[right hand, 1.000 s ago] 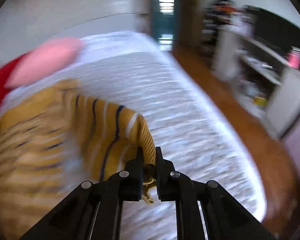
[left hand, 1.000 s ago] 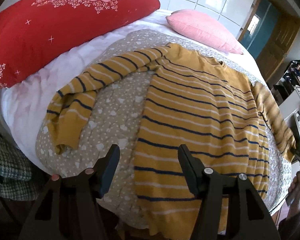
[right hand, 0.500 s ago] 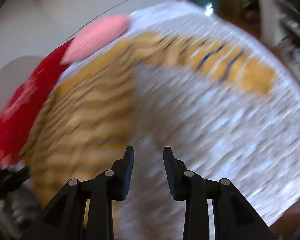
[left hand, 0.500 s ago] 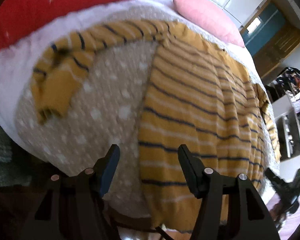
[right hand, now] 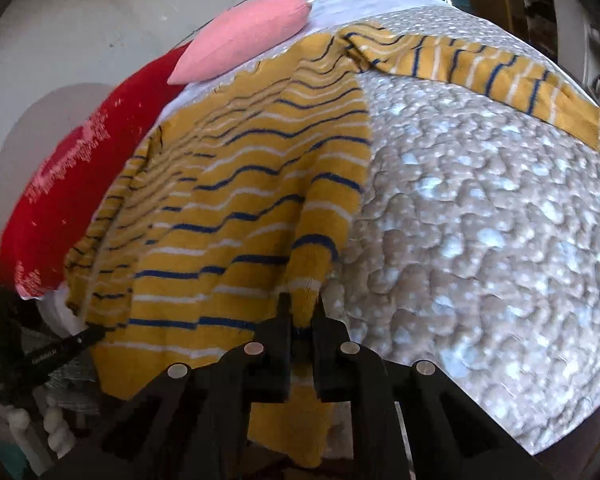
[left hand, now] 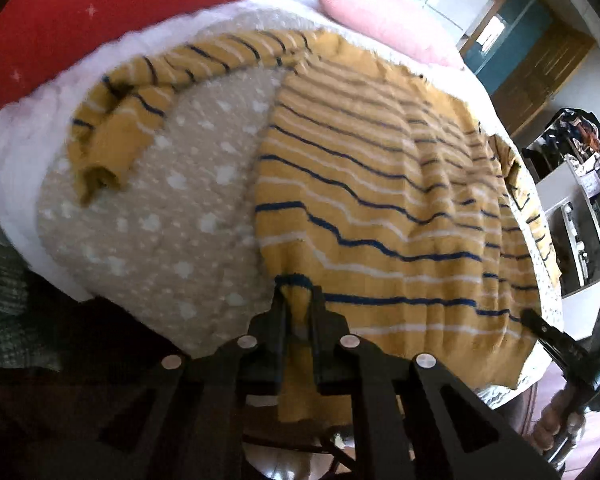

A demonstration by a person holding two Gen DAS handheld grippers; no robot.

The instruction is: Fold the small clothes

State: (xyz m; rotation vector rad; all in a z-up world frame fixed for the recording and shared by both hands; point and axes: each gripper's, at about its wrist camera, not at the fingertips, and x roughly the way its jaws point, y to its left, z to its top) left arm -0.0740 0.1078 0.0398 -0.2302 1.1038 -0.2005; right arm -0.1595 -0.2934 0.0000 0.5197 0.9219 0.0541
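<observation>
From the left wrist, my left gripper (left hand: 298, 304) is clamped on the sweater (left hand: 380, 184) hem corner, ready to lift. It lies flat on the bed (left hand: 160, 216).

From the right wrist, my right gripper (right hand: 302, 312) pinches the opposite corner, so the hem rises evenly.

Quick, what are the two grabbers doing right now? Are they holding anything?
Left gripper: closed, pinching the bottom edge of the striped sweater.
Right gripper: closed, pinching the sweater's bottom edge on the other side.
</observation>
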